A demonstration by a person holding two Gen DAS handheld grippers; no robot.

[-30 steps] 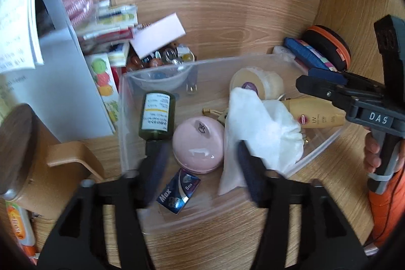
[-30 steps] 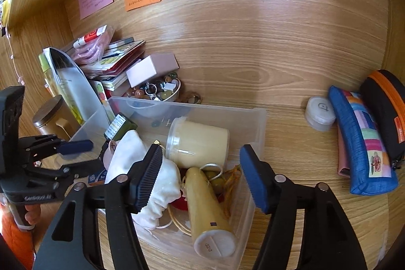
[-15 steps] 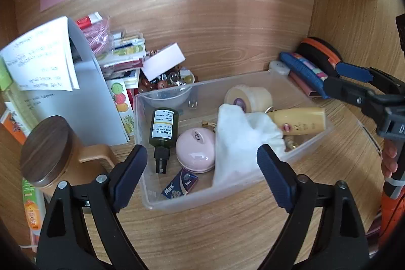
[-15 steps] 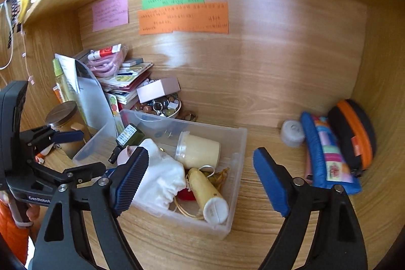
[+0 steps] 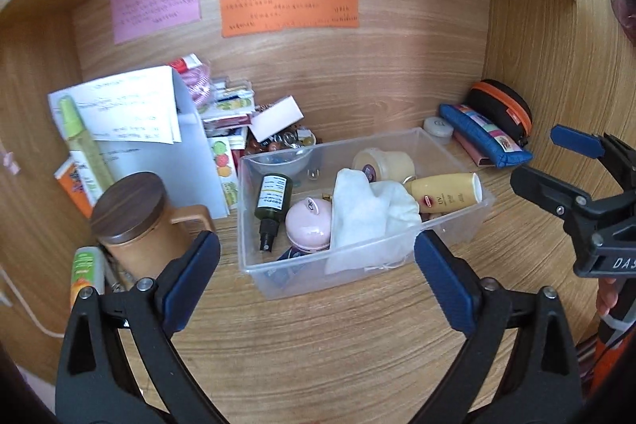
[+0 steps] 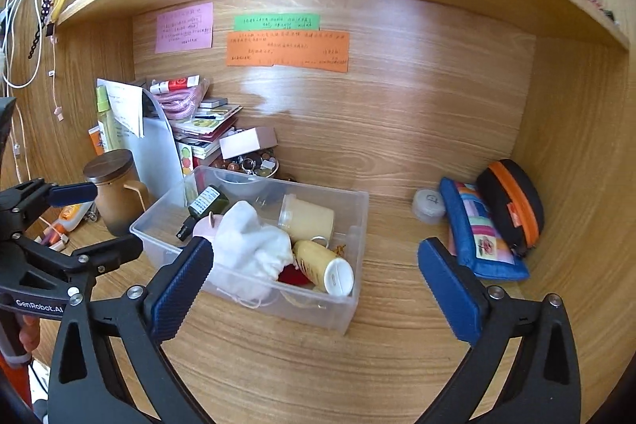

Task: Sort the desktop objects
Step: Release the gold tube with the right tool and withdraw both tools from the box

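Left wrist view, left to right: lidded brown mug [image 5: 135,221] beside the clear bin [image 5: 457,225], which holds green spray bottle [image 5: 272,203], pink compact [image 5: 310,225], white cloth [image 5: 365,213] and sunscreen tube [image 5: 445,191]; the pouches [image 5: 489,134] lie outside, likely unsorted. Your left gripper [image 5: 316,279] and right gripper [image 6: 314,289] are both empty, jaws opening wide, clear of the bin, free for another pick.

My claw pads [image 5: 445,283] are ribbed blue rubber; the bin [image 5: 457,225] is clear glossy plastic on a matt wood-grain surface [image 5: 318,344].
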